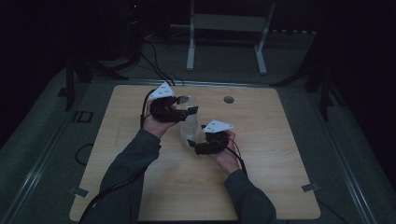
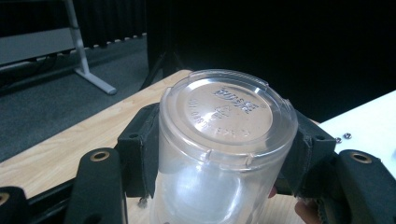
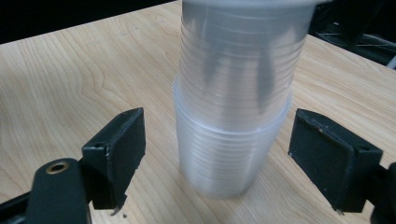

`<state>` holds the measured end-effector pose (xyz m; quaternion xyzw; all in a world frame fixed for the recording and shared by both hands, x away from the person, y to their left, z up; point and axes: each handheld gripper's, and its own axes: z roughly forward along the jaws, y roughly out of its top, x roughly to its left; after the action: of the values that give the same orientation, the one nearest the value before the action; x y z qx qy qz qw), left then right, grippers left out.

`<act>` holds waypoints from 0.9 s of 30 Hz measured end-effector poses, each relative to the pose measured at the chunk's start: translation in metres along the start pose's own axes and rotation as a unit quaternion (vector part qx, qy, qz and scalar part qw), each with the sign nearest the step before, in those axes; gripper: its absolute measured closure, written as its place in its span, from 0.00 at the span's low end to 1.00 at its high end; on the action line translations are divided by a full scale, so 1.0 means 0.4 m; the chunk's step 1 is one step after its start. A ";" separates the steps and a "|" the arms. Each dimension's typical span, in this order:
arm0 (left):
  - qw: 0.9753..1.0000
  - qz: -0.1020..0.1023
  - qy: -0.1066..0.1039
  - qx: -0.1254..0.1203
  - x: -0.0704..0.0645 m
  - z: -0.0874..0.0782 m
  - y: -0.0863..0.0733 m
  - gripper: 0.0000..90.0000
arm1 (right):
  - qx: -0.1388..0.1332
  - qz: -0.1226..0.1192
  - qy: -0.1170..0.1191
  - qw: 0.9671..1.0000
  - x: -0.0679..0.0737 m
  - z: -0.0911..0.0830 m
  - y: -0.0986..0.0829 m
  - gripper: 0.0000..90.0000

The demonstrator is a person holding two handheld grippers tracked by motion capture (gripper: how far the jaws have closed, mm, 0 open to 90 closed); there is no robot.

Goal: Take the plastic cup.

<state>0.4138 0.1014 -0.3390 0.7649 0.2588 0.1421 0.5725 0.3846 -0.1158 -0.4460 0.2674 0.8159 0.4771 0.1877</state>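
Observation:
A stack of clear plastic cups (image 1: 188, 130) stands base-up on the wooden table (image 1: 261, 154). My left gripper (image 1: 186, 110) is shut on the top cup (image 2: 223, 112), its black pads (image 2: 140, 149) pressed against both sides just under the embossed base. The top cup (image 3: 243, 51) sits over the ribbed lower stack (image 3: 223, 158). My right gripper (image 1: 195, 145) is open, low beside the stack. Its fingers (image 3: 116, 149) stand on either side of the lower cups without touching them.
A round hole (image 1: 228, 99) lies in the table behind the cups. A white metal stand (image 1: 226, 28) is on the floor beyond the table. Black cables (image 1: 154, 65) trail off the far left edge. A white surface (image 2: 369, 121) with small screws shows at the right of the left gripper view.

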 end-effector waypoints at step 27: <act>0.999 0.020 -0.007 -0.040 -0.032 -0.085 0.082 0.44 | -0.015 0.000 -0.008 1.000 0.008 -0.101 -0.018 0.21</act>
<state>0.3933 0.1146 -0.2965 0.7473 0.2337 0.1589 0.6014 0.3575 -0.1440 -0.4331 0.2681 0.8073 0.4871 0.1979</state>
